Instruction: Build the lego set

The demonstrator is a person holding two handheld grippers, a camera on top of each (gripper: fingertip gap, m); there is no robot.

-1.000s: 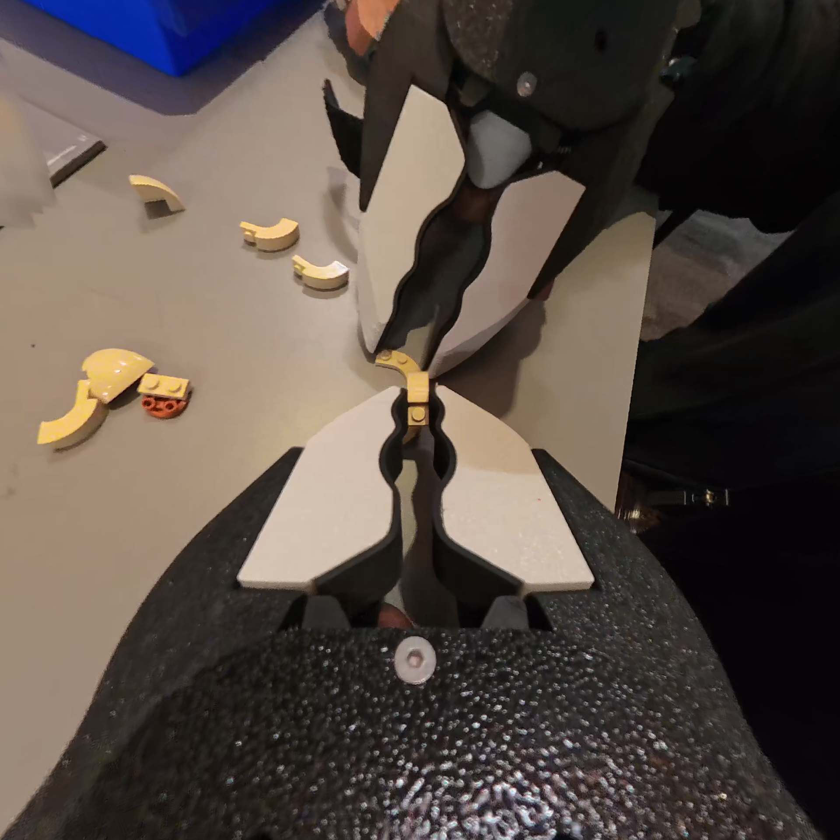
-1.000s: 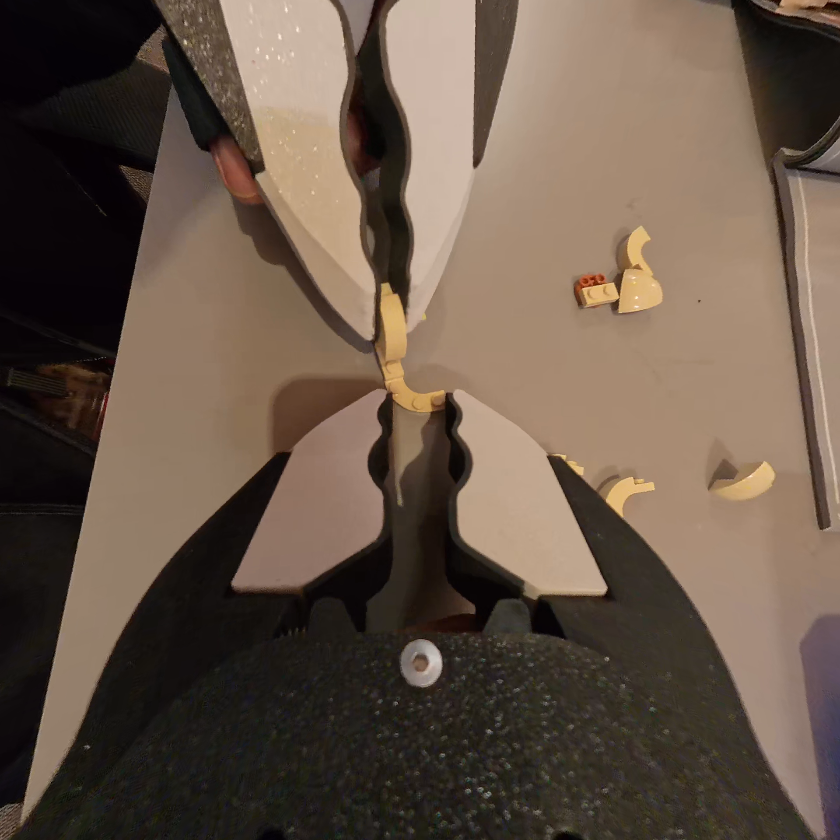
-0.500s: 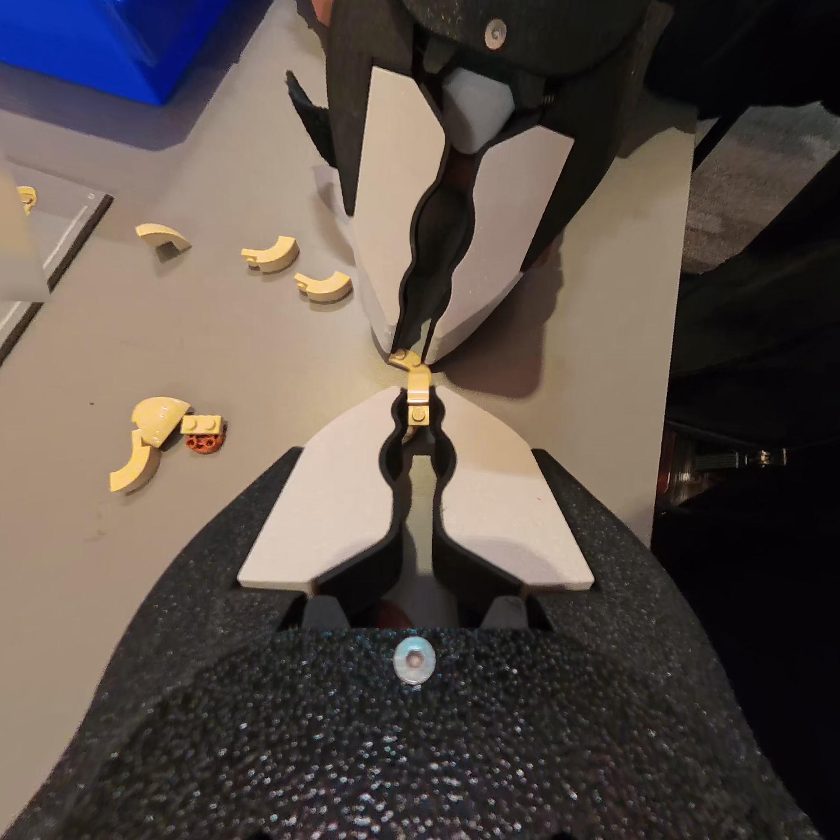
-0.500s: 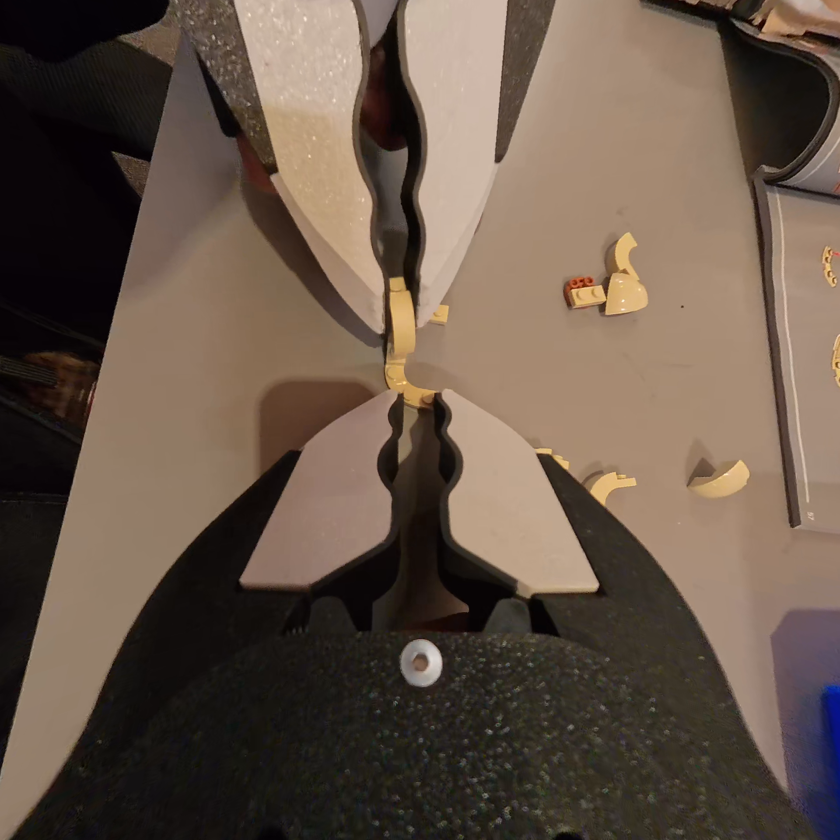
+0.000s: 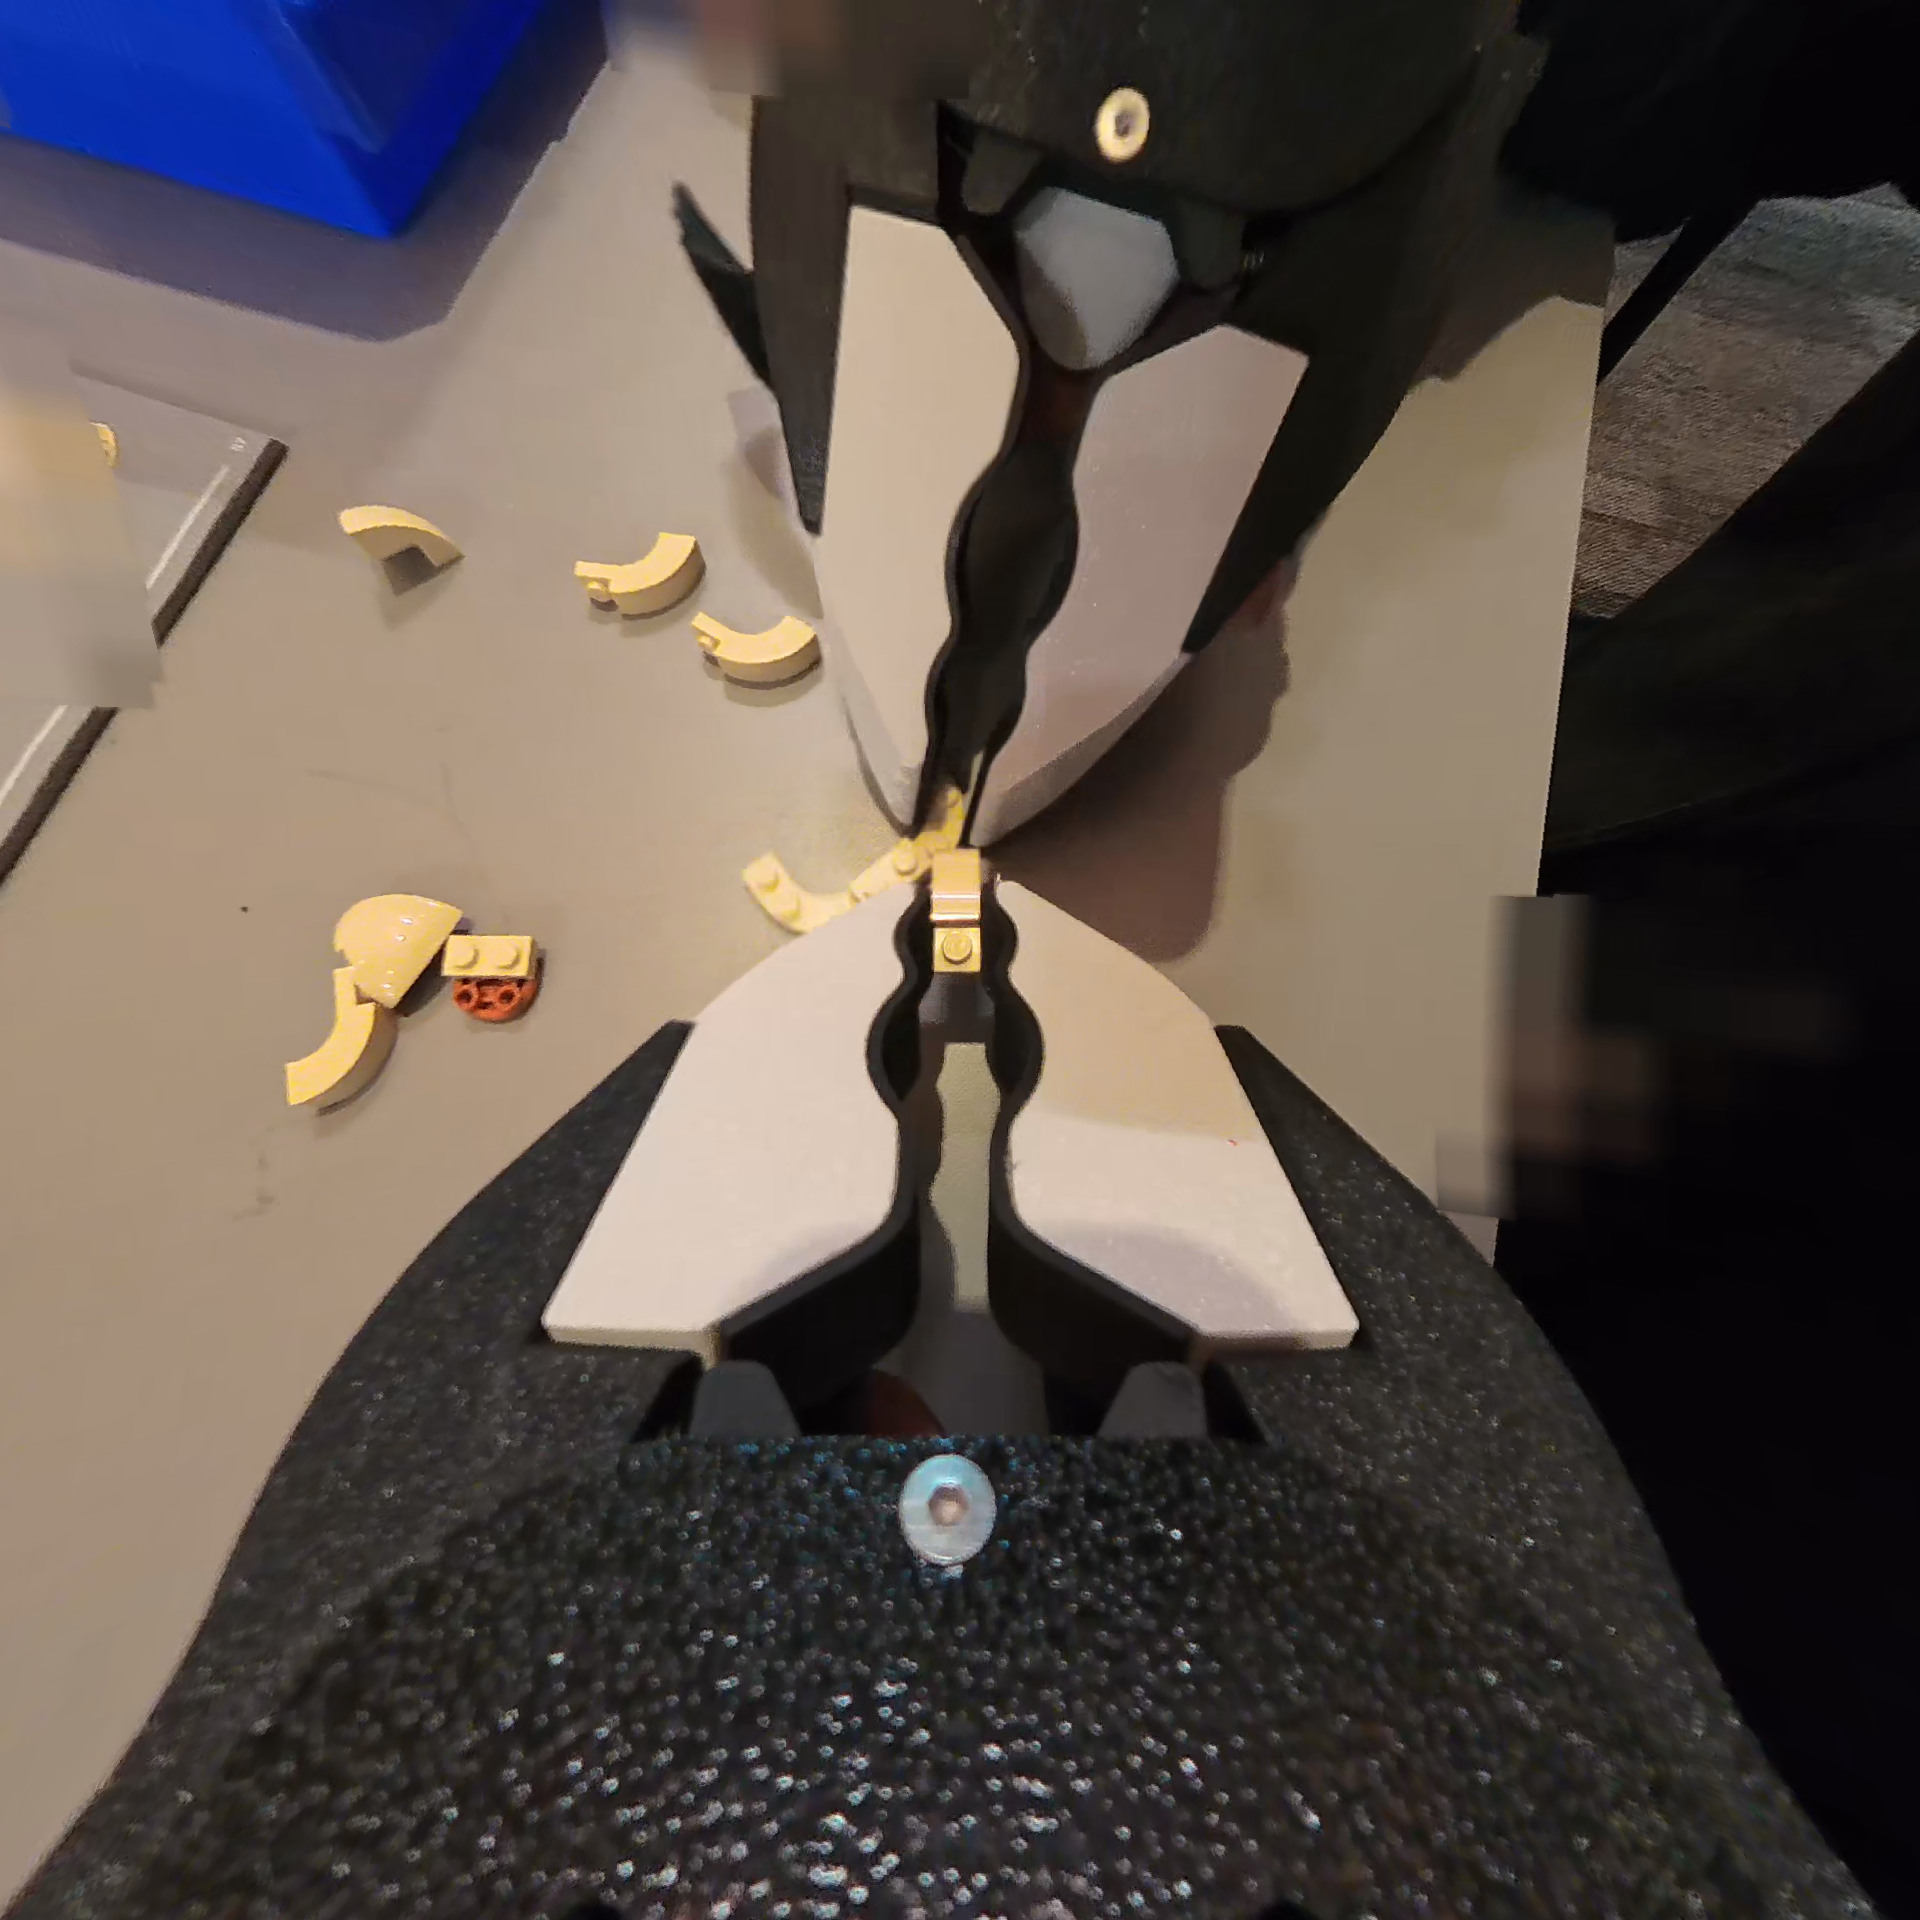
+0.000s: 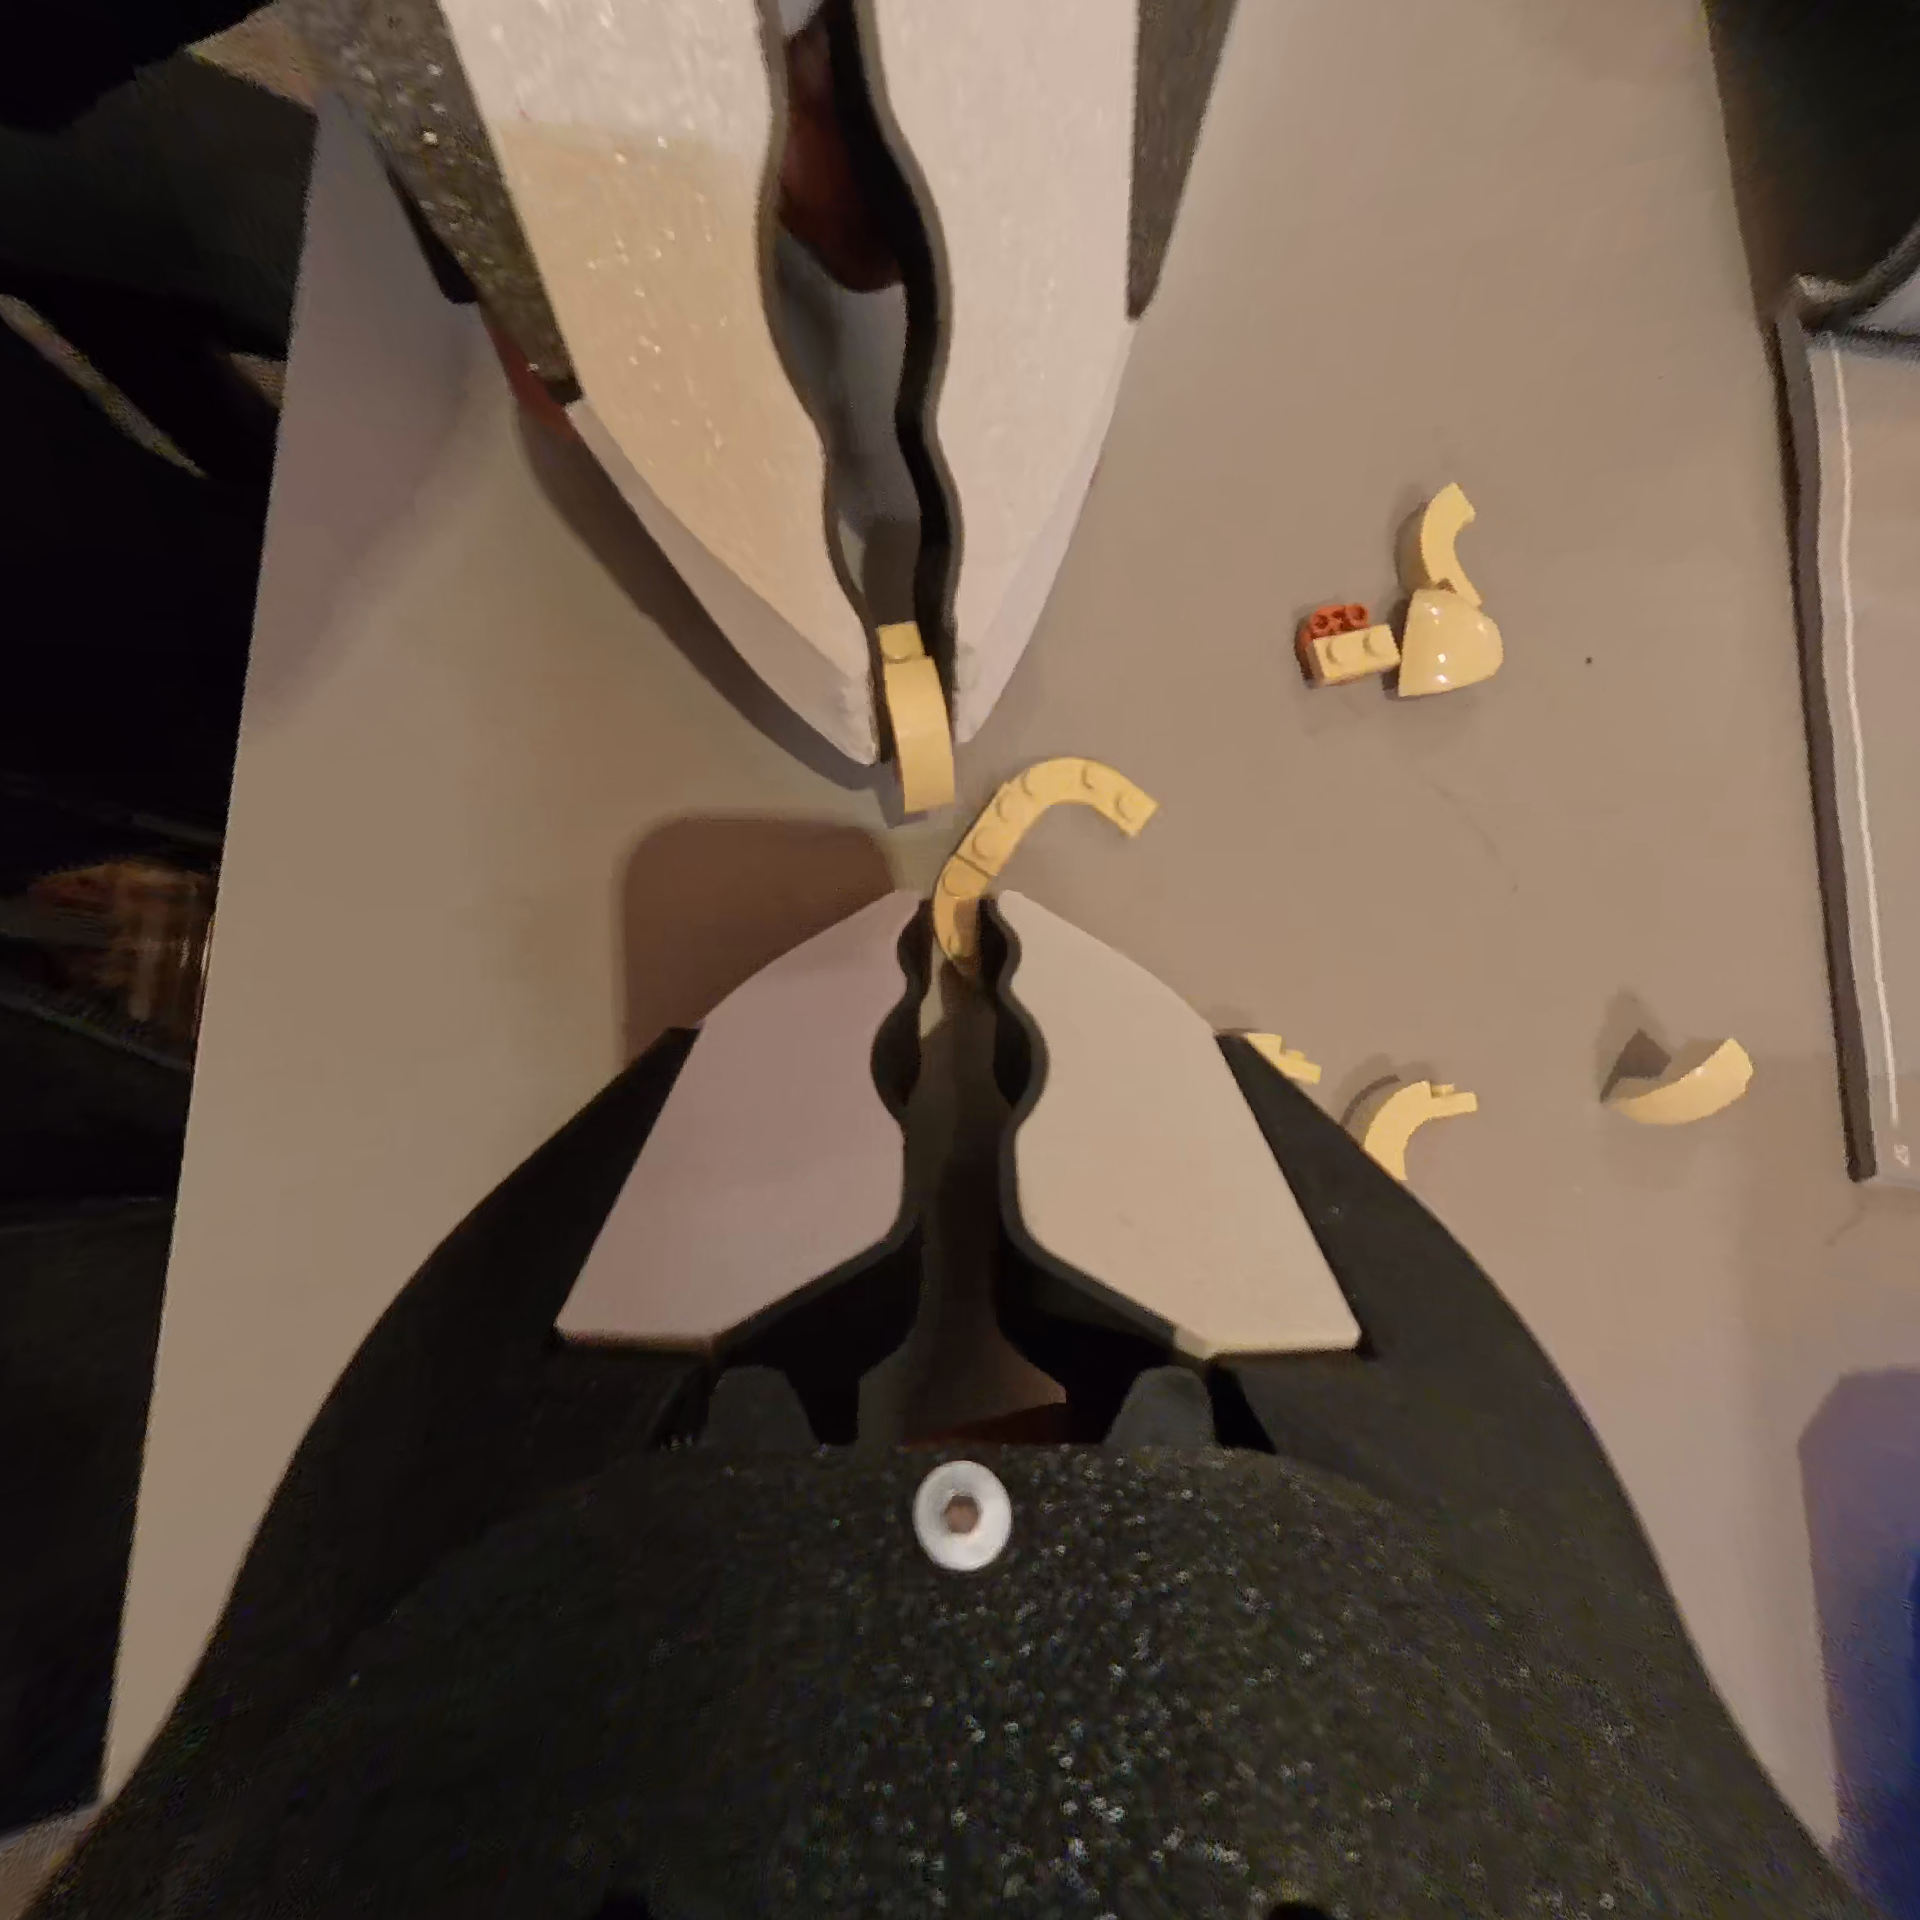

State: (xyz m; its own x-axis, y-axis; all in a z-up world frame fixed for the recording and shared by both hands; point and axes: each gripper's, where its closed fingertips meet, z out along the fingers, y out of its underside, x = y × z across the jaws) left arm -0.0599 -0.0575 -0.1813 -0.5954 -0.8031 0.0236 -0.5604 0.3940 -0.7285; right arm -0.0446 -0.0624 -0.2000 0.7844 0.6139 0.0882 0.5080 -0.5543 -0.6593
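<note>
Left wrist view: the rear of the tan curved-top brick (image 5: 956,914) is lost in the dark slot between the fingers, so only its rounded nose and one stud are seen. The left gripper (image 5: 958,914) is closed to a narrow gap, both pads pressed on that brick. Opposite, the right gripper (image 6: 958,935) is likewise nearly closed, and one end of the tan arched plate (image 6: 1029,821) is pinched at its tips; the gripped end is hidden between the pads, and in the left wrist view this plate is smeared by motion. The plate is thin, studded and bent in a hook shape, made of two curved segments joined end to end, its free end swung out sideways above the grey table (image 6: 1351,883). Brick and plate are close but apart, both above the table near its edge. Loose tan curved pieces (image 5: 644,571) lie farther off, with a tan dome piece (image 5: 395,945), a small tan plate (image 5: 488,954) and a reddish round piece (image 5: 488,997) clustered together. A blue bin (image 5: 260,94) is cut off at the corner, and a grey mat (image 6: 1860,727) at the edge.
</note>
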